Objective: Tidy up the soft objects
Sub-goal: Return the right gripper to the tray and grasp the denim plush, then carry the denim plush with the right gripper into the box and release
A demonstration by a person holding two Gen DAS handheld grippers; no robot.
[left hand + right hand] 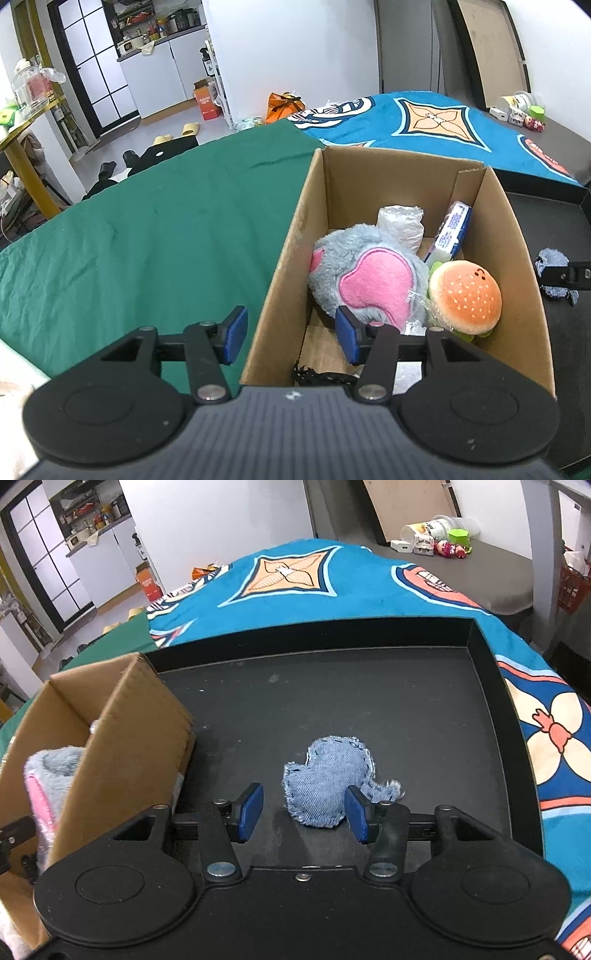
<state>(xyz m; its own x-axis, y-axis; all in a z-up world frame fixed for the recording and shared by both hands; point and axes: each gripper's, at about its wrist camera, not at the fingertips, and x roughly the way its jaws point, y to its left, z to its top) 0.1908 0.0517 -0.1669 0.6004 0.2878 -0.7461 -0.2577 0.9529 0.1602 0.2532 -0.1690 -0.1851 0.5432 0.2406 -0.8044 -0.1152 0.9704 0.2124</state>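
Observation:
A cardboard box [284, 240] holds a grey and pink plush [369, 277], a burger plush [465, 295], a white wrapped roll [400, 221] and a blue-white packet [452, 230]. My left gripper [291, 334] is open and empty, straddling the box's left wall. A blue denim soft toy [328, 779] lies on the black tray [369, 686]; it also shows in the left wrist view [552, 264]. My right gripper [303, 812] is open, its fingers on either side of the toy's near end. The box [122, 720] stands left of it.
A green cloth [147, 229] covers the table left of the box. A blue patterned blanket [295, 576] lies behind the tray. Small toys and containers [439, 535] sit on a far grey surface. A black cord [321, 376] lies in the box's near end.

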